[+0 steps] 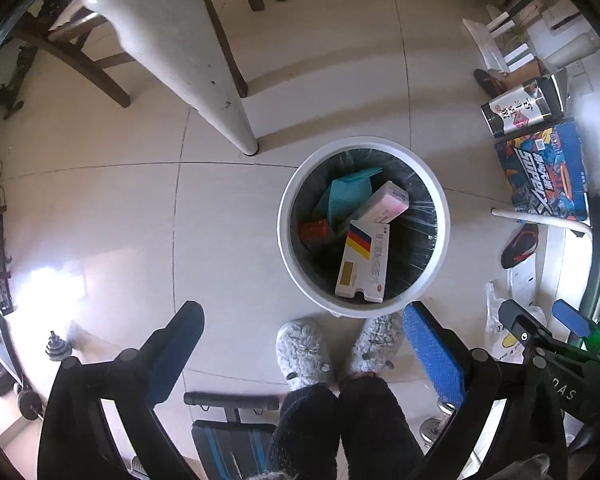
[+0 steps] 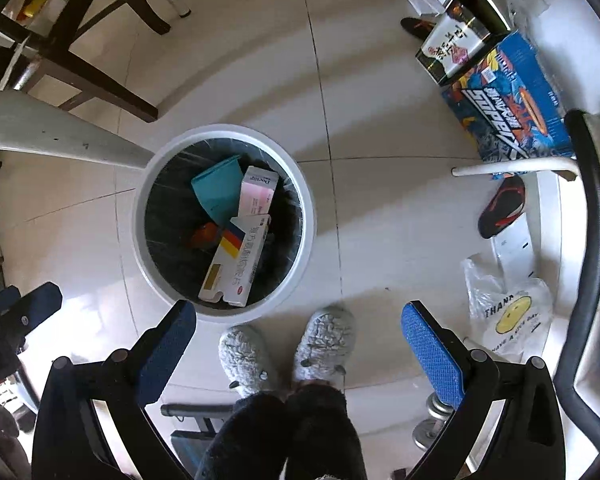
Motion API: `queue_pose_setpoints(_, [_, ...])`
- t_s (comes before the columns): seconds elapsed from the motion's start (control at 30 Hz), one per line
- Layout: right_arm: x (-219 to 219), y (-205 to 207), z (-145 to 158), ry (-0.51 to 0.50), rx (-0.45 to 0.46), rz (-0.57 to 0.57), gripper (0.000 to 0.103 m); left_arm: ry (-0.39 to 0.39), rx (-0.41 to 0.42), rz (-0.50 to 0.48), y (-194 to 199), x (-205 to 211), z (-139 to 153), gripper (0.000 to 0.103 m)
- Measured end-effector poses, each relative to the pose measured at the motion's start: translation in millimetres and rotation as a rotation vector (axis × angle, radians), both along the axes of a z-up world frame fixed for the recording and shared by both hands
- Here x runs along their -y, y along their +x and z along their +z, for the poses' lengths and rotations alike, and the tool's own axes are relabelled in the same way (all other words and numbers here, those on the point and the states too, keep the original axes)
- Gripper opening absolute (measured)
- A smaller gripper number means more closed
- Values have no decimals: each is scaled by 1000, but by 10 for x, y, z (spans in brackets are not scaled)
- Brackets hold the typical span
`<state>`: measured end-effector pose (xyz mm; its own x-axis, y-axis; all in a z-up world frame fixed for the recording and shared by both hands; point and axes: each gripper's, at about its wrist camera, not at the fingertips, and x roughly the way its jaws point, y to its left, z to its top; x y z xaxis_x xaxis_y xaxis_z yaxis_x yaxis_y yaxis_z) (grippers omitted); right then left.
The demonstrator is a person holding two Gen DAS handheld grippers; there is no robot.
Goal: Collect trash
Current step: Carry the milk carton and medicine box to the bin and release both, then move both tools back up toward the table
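A round white trash bin (image 1: 440,216) with a black liner stands on the tiled floor, also in the right wrist view (image 2: 306,216). Inside lie a white box with red, yellow and blue stripes (image 1: 362,266) (image 2: 236,262), a pink box (image 1: 388,202) (image 2: 258,192), a teal packet (image 1: 346,196) (image 2: 218,190) and a small red item (image 1: 313,230) (image 2: 204,236). My left gripper (image 1: 304,326) is open and empty, high above the floor just short of the bin. My right gripper (image 2: 298,324) is open and empty, to the bin's right. It shows at the left view's right edge (image 1: 540,322).
The person's grey slippers (image 1: 304,354) (image 2: 324,344) stand next to the bin. A white table leg (image 1: 204,80) and a dark wooden chair (image 1: 80,60) are beyond it. Printed boxes (image 2: 512,100), a red-black sandal (image 2: 502,208) and a plastic bag (image 2: 508,316) lie to the right. Dumbbells (image 1: 56,350) lie left.
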<state>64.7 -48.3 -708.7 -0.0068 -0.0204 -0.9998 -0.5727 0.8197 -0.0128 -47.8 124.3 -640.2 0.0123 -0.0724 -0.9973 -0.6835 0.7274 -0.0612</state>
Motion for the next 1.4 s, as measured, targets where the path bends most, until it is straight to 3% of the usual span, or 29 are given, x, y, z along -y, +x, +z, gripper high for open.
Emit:
queue_pose_setpoints(0.43, [92, -254, 1062, 31, 39, 26, 103, 6, 23, -2, -236, 242, 952, 102])
queue_pose_setpoints(0.8, [244, -579, 2536, 94, 60, 17, 103, 49, 86, -38, -446, 411, 2185, 102])
queue_pose_setpoints(1.0, [300, -647, 3288, 159, 46, -10, 103, 121, 130, -47, -454, 358, 2913, 102])
queue_pose_setpoints(1.2, [206, -433, 4031, 266, 56, -52, 103, 201, 208, -55, 13, 194, 3529, 102])
queue_pose_setpoints(1.4, [208, 389, 4630, 346, 126, -157, 103, 319, 252, -134, 972, 5, 3948, 102])
